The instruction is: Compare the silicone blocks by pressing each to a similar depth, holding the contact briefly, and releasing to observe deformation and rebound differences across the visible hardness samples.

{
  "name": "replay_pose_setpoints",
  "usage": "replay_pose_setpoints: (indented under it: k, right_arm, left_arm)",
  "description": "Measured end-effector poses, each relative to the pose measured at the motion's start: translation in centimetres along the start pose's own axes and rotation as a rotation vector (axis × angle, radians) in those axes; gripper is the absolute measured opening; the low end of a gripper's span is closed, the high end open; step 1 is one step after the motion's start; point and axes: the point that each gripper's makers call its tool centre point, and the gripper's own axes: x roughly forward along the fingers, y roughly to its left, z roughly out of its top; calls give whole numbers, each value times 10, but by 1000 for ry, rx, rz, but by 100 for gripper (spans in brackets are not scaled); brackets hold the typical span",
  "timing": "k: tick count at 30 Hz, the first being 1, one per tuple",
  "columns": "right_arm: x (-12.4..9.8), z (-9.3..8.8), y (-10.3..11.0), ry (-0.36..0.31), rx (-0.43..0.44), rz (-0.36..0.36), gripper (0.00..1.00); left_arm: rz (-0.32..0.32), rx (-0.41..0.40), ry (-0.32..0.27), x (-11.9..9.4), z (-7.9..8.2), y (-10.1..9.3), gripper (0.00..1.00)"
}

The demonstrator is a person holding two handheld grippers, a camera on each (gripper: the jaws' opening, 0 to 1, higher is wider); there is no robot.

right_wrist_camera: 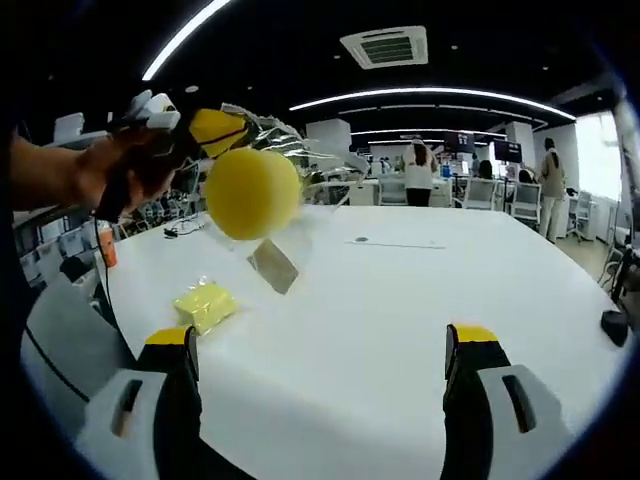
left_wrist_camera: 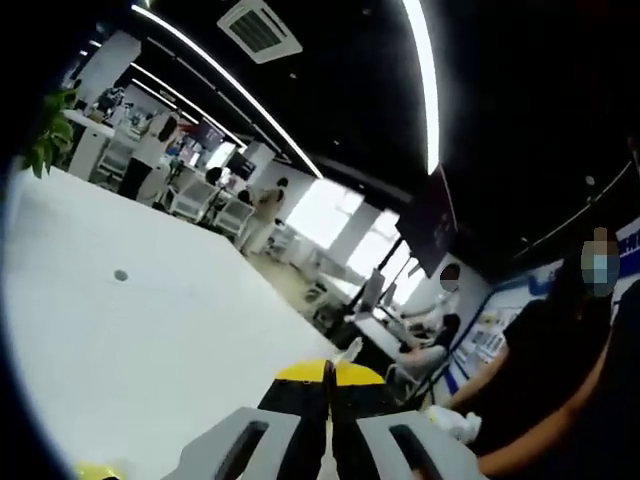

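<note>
Right now the left gripper (right_wrist_camera: 215, 130) is holding a round yellow silicone block (right_wrist_camera: 252, 192) up in the air, well above the white table (right_wrist_camera: 400, 300), as the right gripper view shows it coming in from the left with a hand (right_wrist_camera: 125, 170) wrapped around its handle. A clear wrapper (right_wrist_camera: 270, 135) seems to be trailing off the block, with a loose clear piece (right_wrist_camera: 273, 265) lying on the table below. In the left gripper view its own yellow-tipped jaws are standing pressed nearly together; the block itself is not clear between them there, so I judge the grip from the right gripper view.

The right gripper (right_wrist_camera: 318, 350) is hovering low over the table with its jaws spread wide and nothing between them. A second sample, a flat yellow block (right_wrist_camera: 206, 304), is lying on the table just beyond and left of its left jaw, still in what looks like a clear bag.

As I judge it, the step in hand is presenting or squeezing the round sample, not yet a side-by-side comparison. The next move probably calls for releasing the squeeze to watch rebound, then bringing the right gripper onto the flat block and pressing to a matching depth.

No brand, label or writing on the samples is readable; the far wall posters in the left gripper view are too blurred.
</note>
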Motion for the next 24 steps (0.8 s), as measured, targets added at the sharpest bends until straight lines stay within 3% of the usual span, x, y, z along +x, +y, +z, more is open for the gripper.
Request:
replay_pose_setpoints:
  k: [10,13,24]
  right_arm:
    - [-1,-2,-2,8,-1,-11,96]
    - [0,-6,-1,37,-9,-10,96]
    - [2,-8,-1,50,-14,-7,96]
  left_arm:
    - [10,-57,7,4,-17,12,0]
    - [17,-77,10,6,-24,18,0]
    - [35,-113,64,13,-54,31,0]
